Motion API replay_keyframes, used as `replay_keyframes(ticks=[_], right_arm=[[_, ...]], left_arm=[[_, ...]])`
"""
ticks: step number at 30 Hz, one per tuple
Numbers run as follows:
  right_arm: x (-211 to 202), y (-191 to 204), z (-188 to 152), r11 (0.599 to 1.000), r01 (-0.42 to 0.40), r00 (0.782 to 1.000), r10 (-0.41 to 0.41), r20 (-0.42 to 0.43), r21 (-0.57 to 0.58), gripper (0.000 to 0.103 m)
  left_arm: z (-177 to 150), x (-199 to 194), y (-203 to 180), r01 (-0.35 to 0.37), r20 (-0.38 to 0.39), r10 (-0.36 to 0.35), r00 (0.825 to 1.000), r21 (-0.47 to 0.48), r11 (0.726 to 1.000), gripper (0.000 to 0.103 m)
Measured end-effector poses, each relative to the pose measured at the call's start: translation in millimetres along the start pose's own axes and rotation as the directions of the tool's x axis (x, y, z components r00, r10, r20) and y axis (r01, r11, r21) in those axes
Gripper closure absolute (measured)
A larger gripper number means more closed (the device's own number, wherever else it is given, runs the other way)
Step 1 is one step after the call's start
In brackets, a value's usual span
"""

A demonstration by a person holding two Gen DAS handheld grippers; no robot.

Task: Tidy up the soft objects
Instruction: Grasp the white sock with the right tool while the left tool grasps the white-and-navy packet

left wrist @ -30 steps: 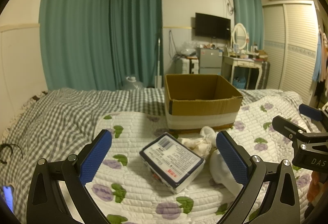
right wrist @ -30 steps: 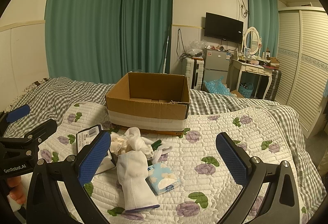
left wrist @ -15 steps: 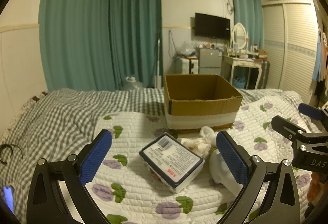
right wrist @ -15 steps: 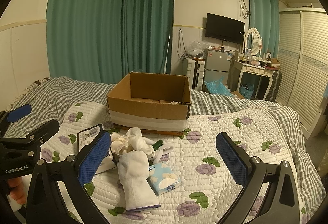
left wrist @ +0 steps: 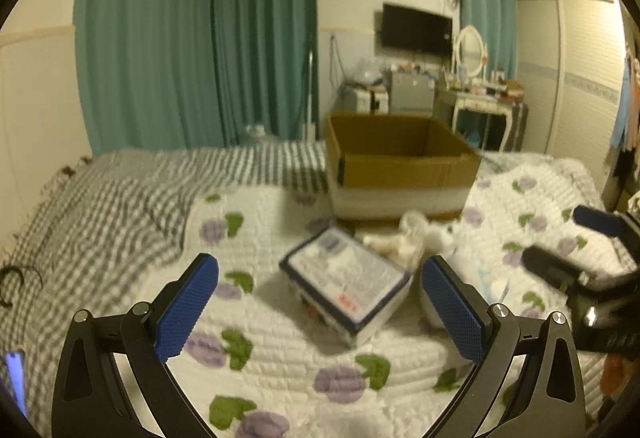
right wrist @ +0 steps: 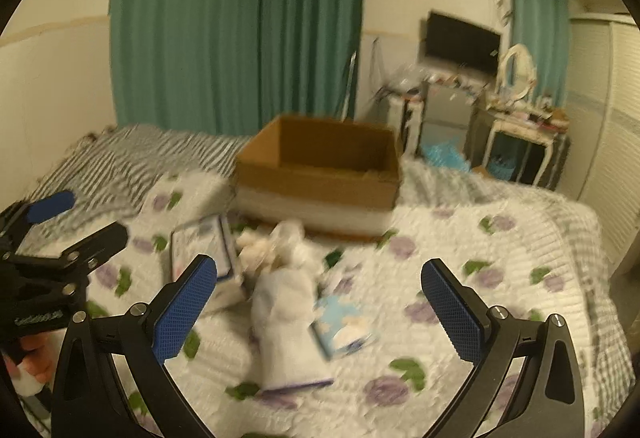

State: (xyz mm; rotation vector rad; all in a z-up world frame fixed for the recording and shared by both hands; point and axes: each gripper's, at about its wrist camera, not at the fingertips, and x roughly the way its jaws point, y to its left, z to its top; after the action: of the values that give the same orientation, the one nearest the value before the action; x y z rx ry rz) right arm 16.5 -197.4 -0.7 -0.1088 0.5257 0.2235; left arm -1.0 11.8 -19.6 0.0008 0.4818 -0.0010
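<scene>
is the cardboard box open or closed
Open. The cardboard box shows no lid or flaps over its top, and its inner walls are visible in both wrist views. Contents cannot be told.

My left wrist camera looks forward between the left gripper [left wrist: 320,300], low over the white quilt with purple flowers [left wrist: 280,354], facing the open brown cardboard box [left wrist: 400,161] and the green curtains [left wrist: 192,37] behind it. My right wrist camera sits just as low behind the right gripper [right wrist: 320,300] and faces the same way from further right. Both views share the box [right wrist: 320,173], the dark-edged printed white pack [left wrist: 346,280] [right wrist: 202,250], the white sock [right wrist: 286,326], the curtains [right wrist: 240,21] and the wall-mounted black television [left wrist: 416,29] [right wrist: 462,41]. Each view catches the other gripper at its edge: the right one [left wrist: 588,250] in the left view, the left one [right wrist: 76,222] in the right. Both pictures are blurred.
</scene>
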Motion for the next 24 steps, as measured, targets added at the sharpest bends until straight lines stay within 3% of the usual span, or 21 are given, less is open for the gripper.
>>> replay_keyframes(ticks=[8, 12, 15, 17, 18, 21, 24], right_arm=[[66, 24, -31, 0.997, -0.048, 0.982, 0.036, -0.184, -0.056, 0.006], [94, 26, -30, 0.996, -0.044, 0.974, 0.026, -0.225, -0.075, 0.007], [113, 28, -30, 0.996, -0.039, 0.968, 0.018, -0.251, -0.078, 0.016], [121, 26, -30, 0.997, -0.029, 0.966, 0.008, -0.257, -0.078, 0.017], [123, 27, -30, 0.996, -0.033, 0.965, 0.011, -0.26, -0.079, 0.019], [128, 28, -32, 0.995, -0.039, 0.96, 0.013, -0.279, -0.088, 0.045], [122, 25, -30, 0.996, -0.051, 0.962, 0.03, -0.272, -0.071, 0.054]], left_arm=[[-24, 31, 4, -0.015, -0.126, 0.016, 0.992, 0.006, 1.0, 0.0], [-26, 39, 12, -0.019, -0.156, 0.016, 0.988, -0.017, 1.0, 0.0], [-26, 44, 17, -0.021, -0.172, 0.015, 0.985, -0.031, 0.999, 0.0], [-26, 47, 17, -0.023, -0.18, 0.017, 0.984, -0.036, 0.999, 0.0], [-26, 48, 16, -0.025, -0.183, 0.018, 0.983, -0.036, 0.999, 0.0], [-26, 50, 13, -0.018, -0.189, 0.012, 0.982, -0.029, 0.999, 0.0], [-26, 51, 6, -0.019, -0.195, 0.016, 0.981, -0.011, 1.0, 0.0]])
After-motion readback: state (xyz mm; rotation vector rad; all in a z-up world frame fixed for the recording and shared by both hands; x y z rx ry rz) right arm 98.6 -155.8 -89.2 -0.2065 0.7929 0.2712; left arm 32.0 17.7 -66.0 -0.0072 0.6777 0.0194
